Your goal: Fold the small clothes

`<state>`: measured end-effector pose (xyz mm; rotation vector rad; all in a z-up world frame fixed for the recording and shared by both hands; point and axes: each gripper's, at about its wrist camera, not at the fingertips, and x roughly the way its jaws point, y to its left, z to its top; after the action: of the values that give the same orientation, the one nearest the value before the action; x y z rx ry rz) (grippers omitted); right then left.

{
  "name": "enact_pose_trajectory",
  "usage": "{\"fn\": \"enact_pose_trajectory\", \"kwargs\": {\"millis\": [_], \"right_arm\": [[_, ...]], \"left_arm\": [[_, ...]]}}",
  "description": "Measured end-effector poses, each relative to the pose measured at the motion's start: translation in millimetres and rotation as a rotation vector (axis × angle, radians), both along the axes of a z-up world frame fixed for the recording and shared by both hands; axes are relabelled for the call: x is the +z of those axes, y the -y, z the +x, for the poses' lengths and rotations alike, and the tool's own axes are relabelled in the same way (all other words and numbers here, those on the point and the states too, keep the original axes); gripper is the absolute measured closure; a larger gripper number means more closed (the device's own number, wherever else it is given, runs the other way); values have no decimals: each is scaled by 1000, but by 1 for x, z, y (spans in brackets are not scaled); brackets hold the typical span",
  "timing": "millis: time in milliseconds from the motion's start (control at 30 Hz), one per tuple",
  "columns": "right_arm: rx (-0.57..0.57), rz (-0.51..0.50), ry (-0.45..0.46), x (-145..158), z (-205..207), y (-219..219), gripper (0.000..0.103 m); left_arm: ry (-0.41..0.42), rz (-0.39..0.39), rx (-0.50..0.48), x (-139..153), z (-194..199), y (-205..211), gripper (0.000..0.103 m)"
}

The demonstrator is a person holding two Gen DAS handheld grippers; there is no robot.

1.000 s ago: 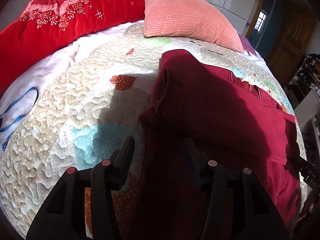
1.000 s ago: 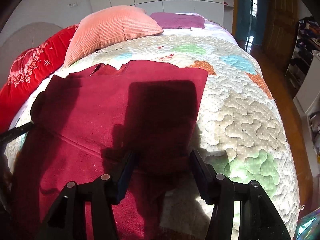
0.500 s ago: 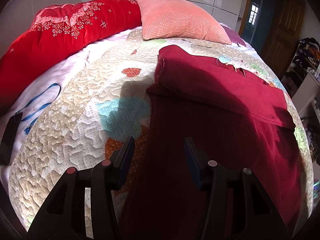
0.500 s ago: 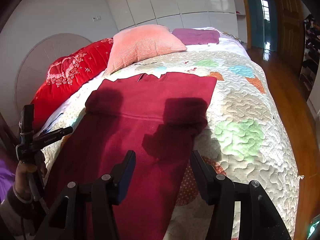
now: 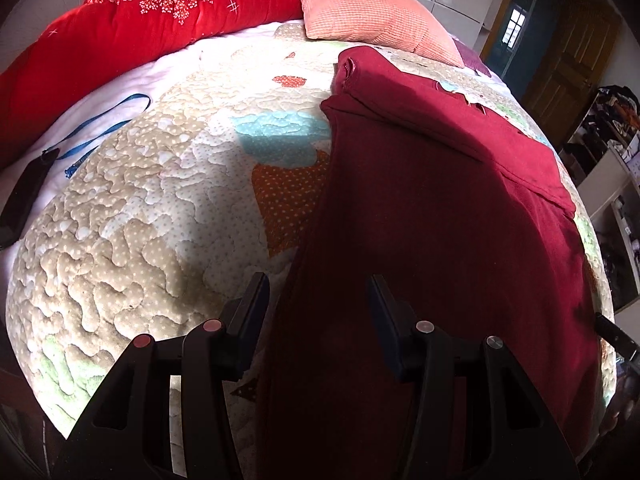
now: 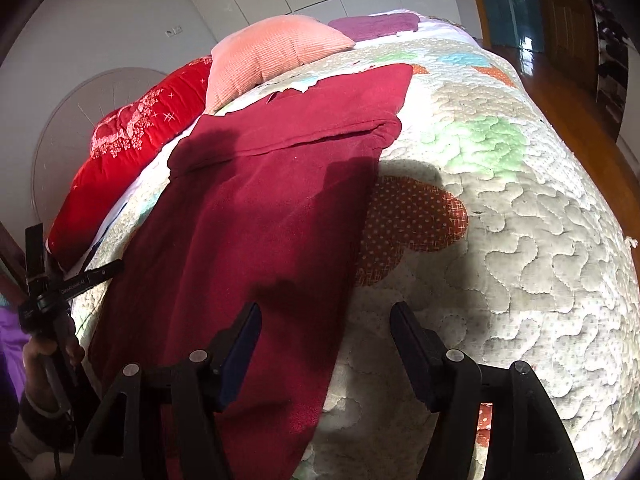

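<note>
A dark red garment (image 5: 432, 208) lies flat on the patchwork quilt (image 5: 132, 216), with its sleeves folded across the upper part. My left gripper (image 5: 318, 300) hovers open over the garment's lower left edge, and the cloth lies beneath it, not pinched. In the right wrist view the same garment (image 6: 272, 208) runs down toward the near edge of the bed. My right gripper (image 6: 326, 328) hangs over the garment's lower right edge with its jaws opening, gripping nothing. The left gripper (image 6: 72, 284) also shows at the far left of that view, held by a hand (image 6: 44, 360).
A red floral duvet (image 5: 132, 20) and a salmon pillow (image 5: 372, 12) lie at the head of the bed. A blue lanyard (image 5: 100, 124) with a black device (image 5: 24, 196) rests on the white sheet. A purple cloth (image 6: 376, 26) lies behind the pillow, and wooden floor (image 6: 580, 120) runs along the right.
Both grippers have drawn back from the folded sleeves toward the garment's lower end. The right gripper's jaws stand wider apart than before.
</note>
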<state>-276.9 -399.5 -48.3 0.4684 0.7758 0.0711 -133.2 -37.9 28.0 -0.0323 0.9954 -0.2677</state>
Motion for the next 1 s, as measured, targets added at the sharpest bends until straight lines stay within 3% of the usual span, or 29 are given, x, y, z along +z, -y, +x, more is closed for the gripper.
{"fn": "enact_pose_trajectory", "kwargs": {"millis": [67, 133, 200, 300, 367, 600, 667, 700, 733, 933, 1000], "right_arm": [[3, 30, 8, -4, 7, -2, 42], [25, 5, 6, -6, 14, -9, 72], [17, -58, 11, -4, 14, -15, 90], [1, -156, 12, 5, 3, -15, 96], [-23, -250, -3, 8, -3, -13, 96], [2, -84, 13, 16, -22, 1, 95], [44, -10, 9, 17, -35, 3, 81], [61, 16, 5, 16, -42, 2, 61], [75, 34, 3, 15, -48, -1, 49], [185, 129, -56, -11, -77, -26, 49], [173, 132, -31, -18, -79, -34, 48]], "left_arm": [[-8, 0, 4, -4, -2, 2, 53], [1, 10, 4, -5, -5, 5, 52], [-1, 10, -4, -4, -7, 6, 52], [-14, -13, -2, -3, -10, -3, 52], [-25, -31, 7, -3, -13, -11, 52], [-60, -93, -15, 3, -25, -25, 52], [-70, -106, -32, 4, -29, -28, 52], [-76, -109, -35, 3, -32, -31, 52], [-83, -111, -37, 3, -33, -32, 52], [-111, -122, -30, -2, -45, -46, 51], [-114, -143, -22, -4, -47, -48, 44]]}}
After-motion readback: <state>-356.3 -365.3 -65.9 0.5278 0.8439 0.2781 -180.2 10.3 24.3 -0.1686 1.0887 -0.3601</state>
